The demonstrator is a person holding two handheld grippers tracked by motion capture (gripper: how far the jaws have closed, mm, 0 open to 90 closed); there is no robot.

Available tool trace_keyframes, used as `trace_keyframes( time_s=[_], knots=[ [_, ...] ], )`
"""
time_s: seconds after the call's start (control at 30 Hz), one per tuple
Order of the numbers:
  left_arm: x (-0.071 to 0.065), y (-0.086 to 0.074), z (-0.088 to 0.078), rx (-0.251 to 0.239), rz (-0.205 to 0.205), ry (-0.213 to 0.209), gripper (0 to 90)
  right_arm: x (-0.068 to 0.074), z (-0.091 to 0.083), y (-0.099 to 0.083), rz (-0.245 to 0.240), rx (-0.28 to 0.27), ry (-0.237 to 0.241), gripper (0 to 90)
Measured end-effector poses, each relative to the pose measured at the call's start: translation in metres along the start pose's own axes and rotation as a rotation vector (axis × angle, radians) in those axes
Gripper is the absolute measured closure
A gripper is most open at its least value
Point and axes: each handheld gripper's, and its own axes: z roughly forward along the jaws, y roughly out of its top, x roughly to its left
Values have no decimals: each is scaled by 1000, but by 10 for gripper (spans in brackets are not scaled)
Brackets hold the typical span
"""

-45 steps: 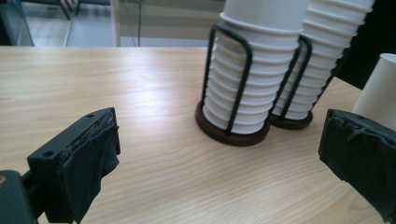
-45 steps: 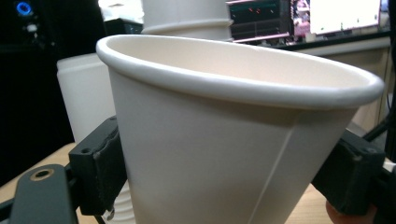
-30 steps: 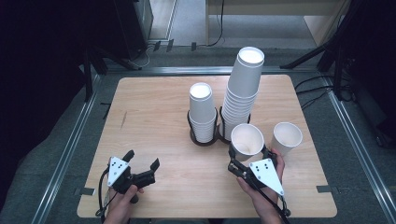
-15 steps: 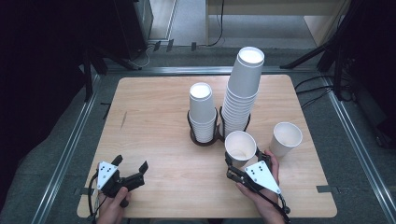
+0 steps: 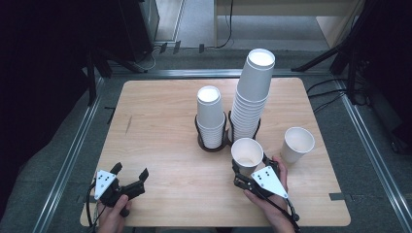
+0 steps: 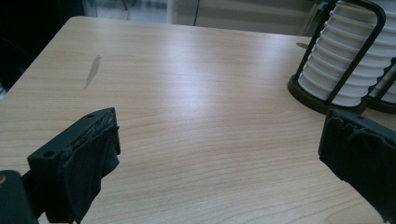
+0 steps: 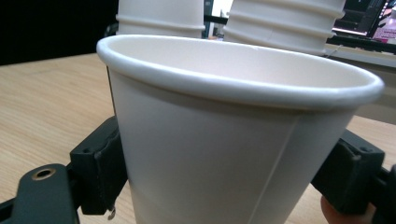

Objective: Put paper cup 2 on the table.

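While upright, the paper cup [image 5: 247, 154] sits clamped between the right gripper [image 5: 248, 167] jaws.

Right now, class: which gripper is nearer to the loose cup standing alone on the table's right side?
Right. The right gripper, holding another cup, sits just left of the loose cup. The left gripper is far across the table, near its front left corner.
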Motion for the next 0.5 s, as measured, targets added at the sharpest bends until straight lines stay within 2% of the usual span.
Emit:
trace_keyframes(
  time_s=[0.17,0.27,0.5],
  knots=[
    [1,-1,0,1,1,1,0,2,4,-4,0,34,13,155],
    [1,-1,0,1,0,0,0,4,5,-5,-22,50,16,155],
    [2,-2,0,5,0,4,0,6,9,-10,-30,87,26,153]
  ],
)
